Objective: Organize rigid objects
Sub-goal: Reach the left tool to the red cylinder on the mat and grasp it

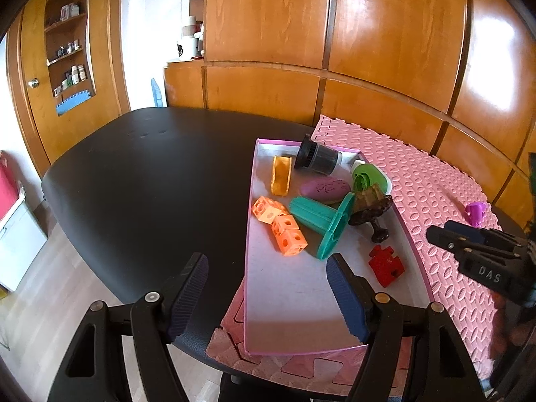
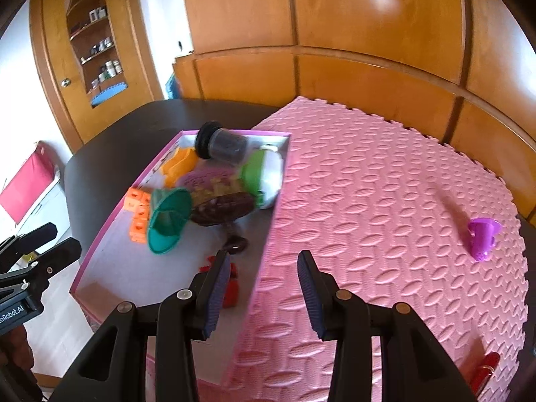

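Over near end of pink-rimmed tray (image 1: 418,261), holding left gripper (image 1: 268,296) spread, gripping nothing. Right gripper (image 2: 264,289) also spread and empty, straddling tray's right wall, fingers (image 2: 310,298) over pink foam mat (image 2: 385,184). Most pieces sitting in tray: orange cubes (image 1: 279,224), teal spool (image 1: 321,222), red puzzle piece (image 1: 385,264), black jar (image 1: 318,157) at far end. Purple piece (image 2: 482,238) lying alone near mat's right edge, well apart from tray. Judging collection nearly done; next, swinging right gripper over to purple piece, pinching it, carrying it to tray.
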Tool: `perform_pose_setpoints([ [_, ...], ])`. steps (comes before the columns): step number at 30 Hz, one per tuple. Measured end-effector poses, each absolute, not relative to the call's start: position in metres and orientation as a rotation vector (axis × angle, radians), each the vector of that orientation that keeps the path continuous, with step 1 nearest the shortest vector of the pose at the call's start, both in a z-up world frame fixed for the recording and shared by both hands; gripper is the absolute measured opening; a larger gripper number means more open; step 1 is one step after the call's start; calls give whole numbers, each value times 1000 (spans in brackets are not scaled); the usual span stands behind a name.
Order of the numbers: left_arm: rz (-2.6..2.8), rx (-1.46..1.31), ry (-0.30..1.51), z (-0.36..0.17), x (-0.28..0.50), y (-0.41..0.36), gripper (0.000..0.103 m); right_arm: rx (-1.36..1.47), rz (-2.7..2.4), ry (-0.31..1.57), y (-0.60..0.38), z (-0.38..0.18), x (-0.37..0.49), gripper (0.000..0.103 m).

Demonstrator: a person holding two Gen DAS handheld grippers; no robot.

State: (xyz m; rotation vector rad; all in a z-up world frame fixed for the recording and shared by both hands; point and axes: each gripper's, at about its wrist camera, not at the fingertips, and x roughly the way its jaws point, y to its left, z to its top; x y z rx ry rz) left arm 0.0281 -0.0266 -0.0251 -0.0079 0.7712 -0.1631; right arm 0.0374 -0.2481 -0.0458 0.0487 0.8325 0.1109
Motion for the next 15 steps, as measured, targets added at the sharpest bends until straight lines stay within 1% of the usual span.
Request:
perform_pose_setpoints([
  [7,-178,18,761,-21,26,-36,76,52,37,817,-285,-40,26,41],
  [15,-215,46,756,-19,24,-51,77,94,-100,787,-351,-27,6,42],
])
